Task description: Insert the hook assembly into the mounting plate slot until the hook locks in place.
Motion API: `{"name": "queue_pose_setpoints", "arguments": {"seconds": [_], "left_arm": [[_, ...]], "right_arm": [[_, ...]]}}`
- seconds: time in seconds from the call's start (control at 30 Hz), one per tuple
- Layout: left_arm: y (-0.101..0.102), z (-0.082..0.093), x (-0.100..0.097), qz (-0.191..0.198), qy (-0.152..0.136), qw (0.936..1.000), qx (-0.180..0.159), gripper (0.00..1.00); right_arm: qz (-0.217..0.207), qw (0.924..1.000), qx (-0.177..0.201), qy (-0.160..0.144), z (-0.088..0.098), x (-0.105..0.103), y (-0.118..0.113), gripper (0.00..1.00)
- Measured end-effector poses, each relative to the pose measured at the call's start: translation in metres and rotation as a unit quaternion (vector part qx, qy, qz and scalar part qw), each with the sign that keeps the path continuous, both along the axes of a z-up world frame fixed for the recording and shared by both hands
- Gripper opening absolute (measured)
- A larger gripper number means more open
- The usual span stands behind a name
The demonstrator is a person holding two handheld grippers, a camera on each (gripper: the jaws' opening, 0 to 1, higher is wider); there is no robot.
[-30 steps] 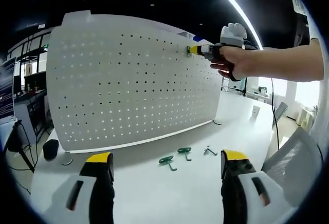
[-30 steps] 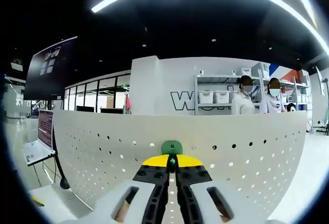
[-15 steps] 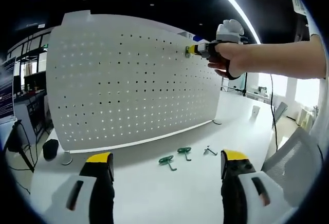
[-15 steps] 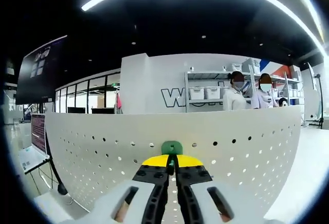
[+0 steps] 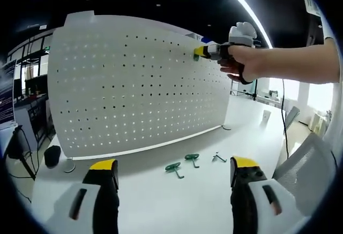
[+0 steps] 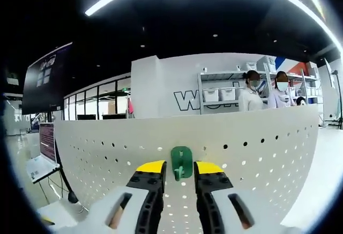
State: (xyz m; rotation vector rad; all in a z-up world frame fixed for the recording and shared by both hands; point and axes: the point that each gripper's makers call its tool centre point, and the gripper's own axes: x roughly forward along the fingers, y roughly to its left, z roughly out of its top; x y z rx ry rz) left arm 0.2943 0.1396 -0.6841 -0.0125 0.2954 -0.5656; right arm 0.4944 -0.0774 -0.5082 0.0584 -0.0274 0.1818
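An upright white pegboard (image 5: pixel 134 83) stands on the white table (image 5: pixel 161 202). A green hook (image 6: pixel 181 157) hangs in the board's upper row of holes, seen small near its top right (image 5: pixel 196 57). My right gripper (image 6: pixel 180 168) is open, its yellow-tipped jaws standing either side of the hook without clamping it; a hand holds that right gripper (image 5: pixel 208 51) up at the board. My left gripper (image 5: pixel 174 167) is open low over the table, with nothing between its fingers.
Two spare green hooks (image 5: pixel 174 168) (image 5: pixel 192 159) and a small metal hook (image 5: pixel 218 158) lie on the table before the board. A chair (image 5: pixel 305 164) stands at the right. Behind the board are a laptop (image 6: pixel 37 164), shelves and two people (image 6: pixel 252 92).
My right gripper's jaws have parted and let go of the green hook, which stays hanging on the pegboard. The left gripper has not moved.
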Motion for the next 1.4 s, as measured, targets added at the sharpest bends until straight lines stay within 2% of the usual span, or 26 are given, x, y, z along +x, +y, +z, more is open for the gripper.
{"name": "queue_pose_setpoints", "arguments": {"seconds": [0.13,0.23,0.3,0.57,0.73,0.9,1.17,1.4], "left_arm": [[0.0,0.0,0.0,0.001,-0.001,1.0,-0.001,0.89],[0.001,0.0,0.0,0.002,0.0,1.0,0.0,0.89],[0.001,-0.001,0.0,0.002,0.001,1.0,0.0,0.89],[0.0,-0.001,0.0,0.001,0.0,1.0,0.001,0.89],[0.001,-0.001,0.0,0.001,0.0,1.0,0.001,0.89],[0.0,-0.001,0.0,0.001,0.0,1.0,0.0,0.89],[-0.001,0.001,0.0,0.001,-0.002,1.0,-0.004,0.9],[-0.001,0.003,0.0,0.003,-0.004,1.0,-0.007,0.9]], "right_arm": [[0.027,0.9996,-0.013,0.001,-0.004,-0.005,0.009,0.45],[0.033,0.9994,-0.006,0.003,-0.004,-0.007,0.009,0.58],[0.041,0.9991,-0.009,0.006,-0.005,-0.008,0.01,0.63],[0.049,0.9987,-0.013,0.01,-0.006,-0.009,0.011,0.65],[0.086,0.9961,-0.016,0.01,-0.007,-0.016,0.015,0.63],[0.117,0.9927,-0.014,0.024,-0.02,-0.025,0.013,0.64],[0.174,0.9838,-0.037,0.021,-0.033,-0.048,0.023,0.66],[0.184,0.9818,-0.035,0.028,-0.041,-0.054,0.022,0.65]]}}
